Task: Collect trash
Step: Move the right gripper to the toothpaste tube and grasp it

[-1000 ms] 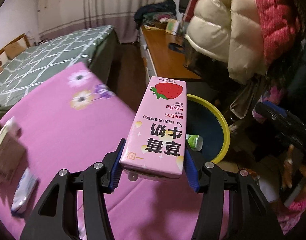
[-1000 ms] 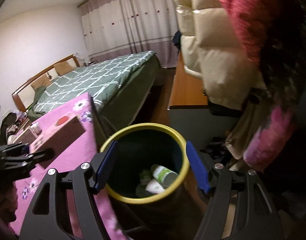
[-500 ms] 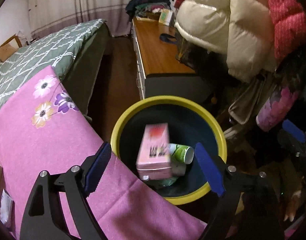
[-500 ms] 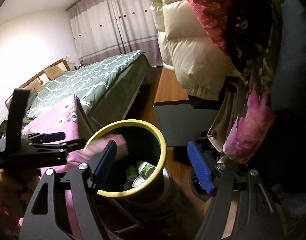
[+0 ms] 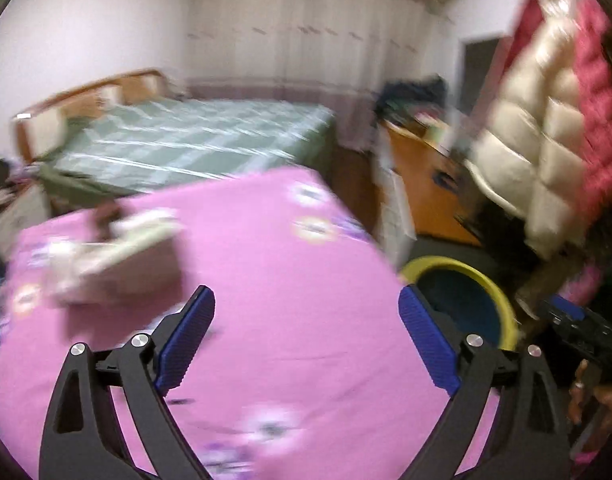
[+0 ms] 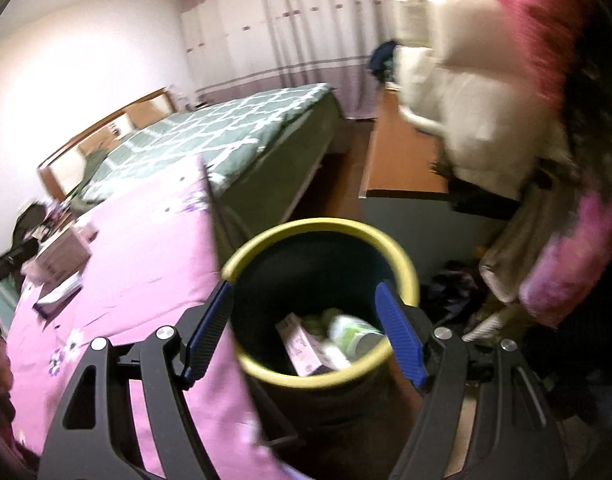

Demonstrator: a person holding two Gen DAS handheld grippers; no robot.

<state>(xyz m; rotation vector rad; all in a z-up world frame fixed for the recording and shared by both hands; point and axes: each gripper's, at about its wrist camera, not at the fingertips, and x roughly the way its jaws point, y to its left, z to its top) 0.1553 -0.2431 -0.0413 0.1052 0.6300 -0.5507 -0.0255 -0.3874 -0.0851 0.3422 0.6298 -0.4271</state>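
Observation:
The dark bin with a yellow rim [image 6: 402,258] stands beside the pink-covered table [image 6: 145,264]. Inside it lie the pink strawberry milk carton [image 6: 301,346] and a green-and-white cup [image 6: 356,334]. My right gripper [image 6: 306,334] is open and empty, hovering over the bin's near rim. My left gripper [image 5: 306,336] is open and empty above the pink cloth [image 5: 285,280], with the bin [image 5: 502,300] to its right. A blurred box [image 5: 117,260] lies on the cloth ahead of it to the left. It also shows in the right wrist view [image 6: 61,256], with a flat packet [image 6: 57,294] beside it.
A green quilted bed [image 5: 193,140] stands behind the table. A wooden desk [image 5: 426,184] with clutter runs along the right. Puffy cream and red jackets [image 5: 546,120] hang at the right, close to the bin. Clothes lie on the floor [image 6: 458,288] by the bin.
The left gripper opened and dropped the pink milk carton into the bin, then swung back left over the pink table. The right gripper stayed open and shifted nearer above the bin.

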